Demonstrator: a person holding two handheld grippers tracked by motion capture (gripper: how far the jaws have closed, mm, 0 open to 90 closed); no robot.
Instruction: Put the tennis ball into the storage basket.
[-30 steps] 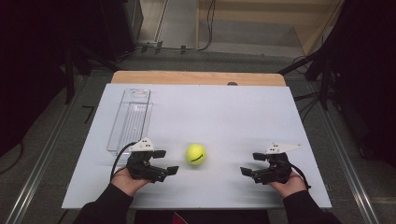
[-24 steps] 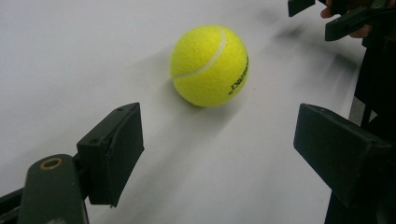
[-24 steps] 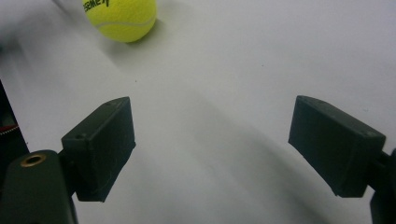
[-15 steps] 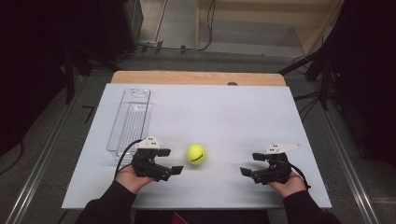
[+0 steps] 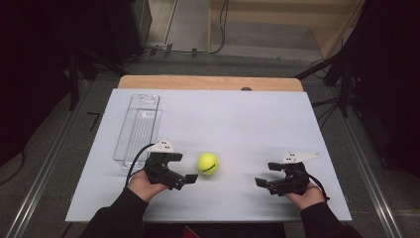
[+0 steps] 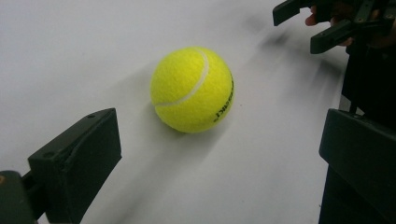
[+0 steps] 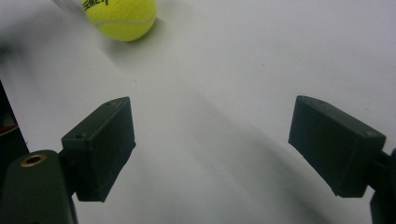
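**Tennis Ball at Rest Between Two Open Grippers**

The tennis ball (image 5: 207, 163) is lying on the near half of the table, just beyond the tips of the left gripper (image 5: 184, 168) and well apart from the right gripper (image 5: 265, 174). The ball is showing a bright yellow-green felt nap, one curved white seam and a line of black lettering along its side; the lettering is too blurred to read. It is casting a soft shadow onto the surface and nothing is touching it.

The left gripper's jaws have just been opening and are now standing wide apart. In the left gripper view the ball (image 6: 192, 89) is sitting ahead of the jaws, not between them, and the pads are pressing on nothing. The right gripper is resting low over the table with its jaws spread wide as well; in the right gripper view the ball (image 7: 120, 17) is showing at the top edge, far from the pads.

The table top (image 5: 237, 119) is carrying a pale, matt white sheet, with a strip of light wood (image 5: 208, 82) showing along the far edge. A clear plastic tray (image 5: 138, 128) is lying lengthwise at the left side, near the left gripper. Around the table the room is staying dark, with metal floor rails (image 5: 44, 168) and cables (image 5: 218, 44) running beyond.
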